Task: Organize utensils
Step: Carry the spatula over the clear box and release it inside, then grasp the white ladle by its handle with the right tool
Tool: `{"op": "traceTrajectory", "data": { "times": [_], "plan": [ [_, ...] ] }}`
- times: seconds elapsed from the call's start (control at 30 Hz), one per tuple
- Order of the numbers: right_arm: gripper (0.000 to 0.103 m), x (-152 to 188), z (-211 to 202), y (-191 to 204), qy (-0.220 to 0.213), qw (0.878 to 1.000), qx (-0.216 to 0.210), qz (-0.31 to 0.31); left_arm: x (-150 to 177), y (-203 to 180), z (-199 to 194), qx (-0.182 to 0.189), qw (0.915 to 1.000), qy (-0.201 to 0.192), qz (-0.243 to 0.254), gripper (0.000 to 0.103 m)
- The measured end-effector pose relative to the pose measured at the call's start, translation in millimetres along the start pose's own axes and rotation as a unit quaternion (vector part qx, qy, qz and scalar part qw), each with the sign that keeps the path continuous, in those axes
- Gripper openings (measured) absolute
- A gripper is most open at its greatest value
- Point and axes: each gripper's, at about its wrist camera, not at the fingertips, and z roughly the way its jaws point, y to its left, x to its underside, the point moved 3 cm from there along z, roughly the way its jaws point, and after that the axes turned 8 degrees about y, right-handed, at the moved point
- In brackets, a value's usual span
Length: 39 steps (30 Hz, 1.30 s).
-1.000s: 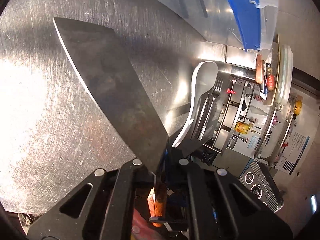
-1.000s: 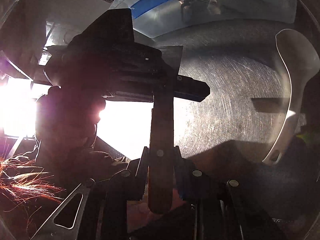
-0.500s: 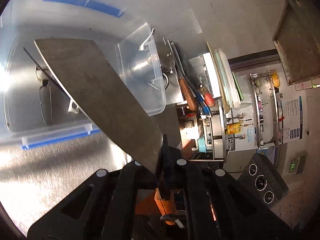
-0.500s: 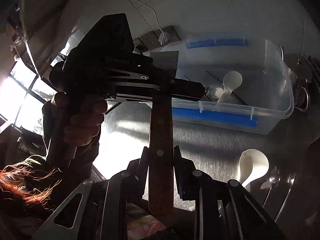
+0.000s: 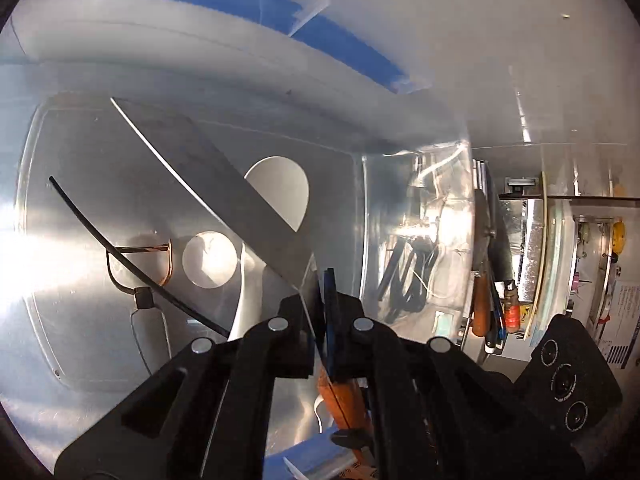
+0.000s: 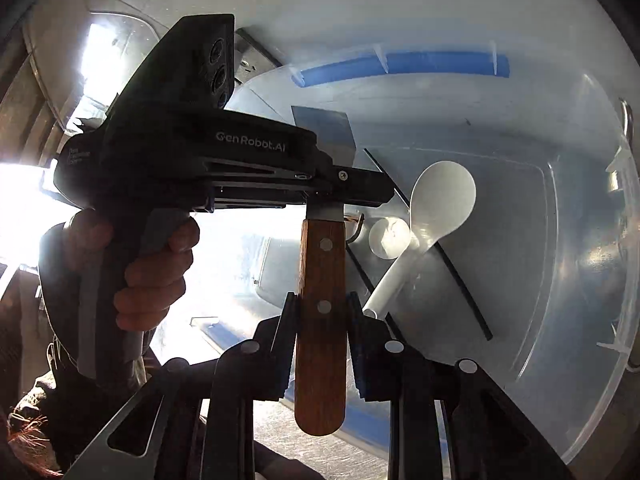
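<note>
A metal scraper with a flat steel blade (image 5: 216, 184) and a wooden handle (image 6: 322, 312) hangs over a clear plastic bin (image 6: 560, 240). My left gripper (image 5: 318, 300) is shut on the blade's neck, also seen from the side in the right wrist view (image 6: 320, 196). My right gripper (image 6: 322, 320) stands around the wooden handle, its pads beside it with slight gaps. Inside the bin lie a white plastic spoon (image 6: 436, 208), a second white spoon bowl (image 5: 210, 260), black chopsticks (image 6: 460, 280) and a wire-handled tool (image 5: 140, 268).
The bin has blue rim clips (image 6: 400, 66) and sits on a scratched steel counter (image 6: 320, 448). To the right in the left wrist view stand a rack with wooden-handled tools (image 5: 482, 304), cutting boards (image 5: 544, 248) and a black appliance (image 5: 568, 384).
Both grippers carried the scraper from above the steel counter to over the bin, then lowered it into the bin's opening. The bin's inside now fills both views.
</note>
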Motion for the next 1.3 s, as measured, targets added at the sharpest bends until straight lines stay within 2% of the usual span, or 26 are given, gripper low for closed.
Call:
{"op": "traceTrajectory", "data": {
  "times": [0.2, 0.27, 0.33, 0.4, 0.43, 0.47, 0.6, 0.67, 0.7, 0.77, 0.83, 0.9, 0.97, 1.03, 1.1, 1.13, 1.3],
  "plan": [
    [0.026, -10, 43, -36, 0.062, 0.997, 0.035, 0.036, -14, 24, 37, -0.033, 0.9986, 0.037, -0.016, 0.003],
    [0.027, -9, 50, -39, 0.076, 0.995, 0.041, 0.044, -16, 27, 40, -0.052, 0.9976, 0.043, -0.015, 0.006],
    [0.028, -9, 46, -35, 0.069, 0.995, 0.062, 0.034, -15, 26, 38, -0.065, 0.9971, 0.039, -0.012, 0.020],
    [0.031, -7, 42, -35, 0.070, 0.994, 0.077, 0.039, -11, 22, 29, -0.069, 0.9973, 0.026, -0.004, 0.059],
    [0.035, -4, 35, -33, 0.063, 0.994, 0.085, 0.039, -9, 19, 21, -0.065, 0.9977, 0.017, 0.003, 0.066],
    [0.040, 0, 27, -28, 0.049, 0.994, 0.088, 0.029, -5, 14, 13, -0.062, 0.9979, 0.005, 0.017, 0.068],
    [0.049, 39, -29, 10, -0.029, 0.994, 0.106, -0.018, 26, -15, -29, -0.058, 0.9927, -0.043, 0.096, 0.074],
    [0.056, 72, -60, 30, -0.075, 0.991, 0.108, -0.036, 51, -28, -51, -0.042, 0.9887, -0.060, 0.131, 0.075],
    [0.061, 93, -71, 38, -0.094, 0.988, 0.113, -0.041, 68, -34, -60, -0.022, 0.9870, -0.064, 0.146, 0.078],
    [0.069, 129, -81, 43, -0.120, 0.984, 0.127, -0.037, 100, -43, -76, 0.042, 0.9830, -0.057, 0.169, 0.083],
    [0.070, 165, -70, 35, -0.115, 0.984, 0.135, -0.011, 132, -50, -84, 0.112, 0.9758, -0.034, 0.185, 0.083],
    [0.070, 193, -39, 24, -0.091, 0.985, 0.147, 0.028, 161, -54, -86, 0.172, 0.9652, -0.006, 0.197, 0.084],
    [0.070, 216, 2, 6, -0.059, 0.983, 0.158, 0.075, 188, -58, -80, 0.210, 0.9550, 0.018, 0.209, 0.084],
    [0.070, 237, 33, -11, -0.036, 0.977, 0.171, 0.124, 210, -67, -65, 0.216, 0.9522, 0.033, 0.214, 0.084],
    [0.070, 254, 54, -23, -0.028, 0.969, 0.189, 0.155, 223, -65, -54, 0.209, 0.9551, 0.048, 0.205, 0.084],
    [0.070, 260, 61, -25, -0.026, 0.969, 0.183, 0.164, 227, -63, -47, 0.205, 0.9563, 0.059, 0.200, 0.084],
    [0.070, 269, 74, -33, -0.044, 0.962, 0.190, 0.189, 236, -42, -11, 0.183, 0.9634, 0.102, 0.167, 0.084]
  ]
}}
